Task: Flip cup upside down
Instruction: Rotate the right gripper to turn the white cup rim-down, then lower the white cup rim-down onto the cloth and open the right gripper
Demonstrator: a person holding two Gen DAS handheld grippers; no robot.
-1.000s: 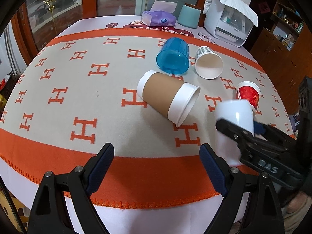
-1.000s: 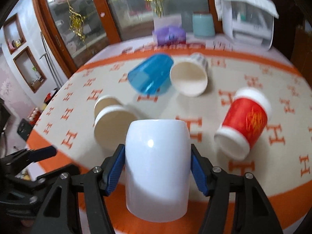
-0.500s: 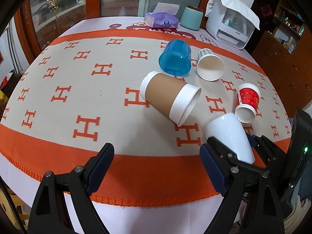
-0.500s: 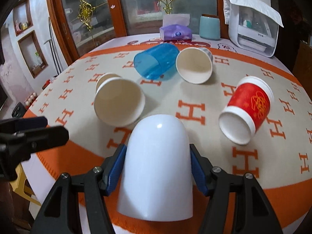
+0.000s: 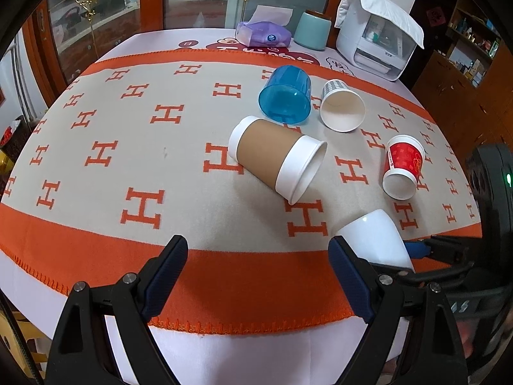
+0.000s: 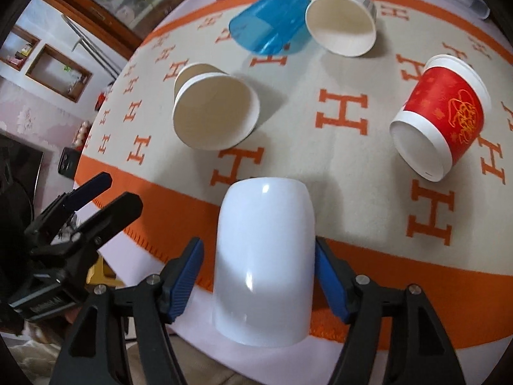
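Observation:
My right gripper (image 6: 258, 277) is shut on a glossy white cup (image 6: 264, 256), its closed base pointing away from me over the orange border of the cloth. In the left wrist view the white cup (image 5: 373, 239) shows tilted at the near right edge, held by the right gripper (image 5: 413, 253). My left gripper (image 5: 256, 276) is open and empty above the front edge of the table; it also shows in the right wrist view (image 6: 93, 192).
Several cups lie on their sides on the H-patterned cloth (image 5: 128, 147): a brown-sleeved paper cup (image 5: 275, 163), a blue plastic cup (image 5: 287, 96), a checked paper cup (image 5: 341, 106), a red cup (image 5: 402, 166). A tissue pack (image 5: 263, 33), teal container (image 5: 312, 30) and white appliance (image 5: 376, 37) stand at the back.
The right gripper has lowered and tipped the white cup further over, toward the cloth's orange border. The left gripper has stayed open and nearly still.

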